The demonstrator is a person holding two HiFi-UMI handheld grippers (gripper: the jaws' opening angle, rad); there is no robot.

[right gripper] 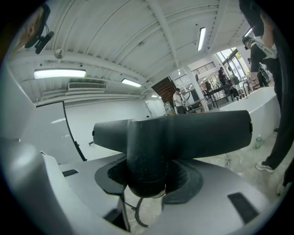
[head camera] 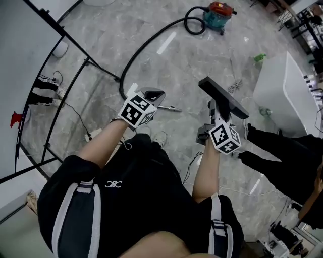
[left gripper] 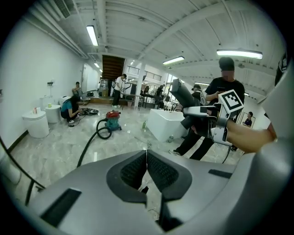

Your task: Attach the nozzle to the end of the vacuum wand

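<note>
A black floor nozzle (head camera: 222, 97) with a wide flat head is held up at the right; my right gripper (head camera: 214, 115) is shut on its round neck (right gripper: 146, 158). The right gripper view shows the neck filling the space between the pads (right gripper: 183, 176), with the head lying crosswise above them. My left gripper (head camera: 158, 95) is shut with nothing in it; its pads (left gripper: 158, 172) meet. Just past it, the metal end of the vacuum wand (head camera: 170, 108) lies on the floor. The black hose (head camera: 146, 43) curves back to the vacuum cleaner (head camera: 219, 14). From the left gripper view the nozzle (left gripper: 182, 95) is at upper right.
A person in black (head camera: 285, 151) stands close at the right beside a white counter (head camera: 282, 93). Black frame rails (head camera: 75, 85) cross the left side. Thin cables (head camera: 234, 85) and a green bottle (head camera: 260, 58) lie on the marble floor. Other people are at the back of the hall.
</note>
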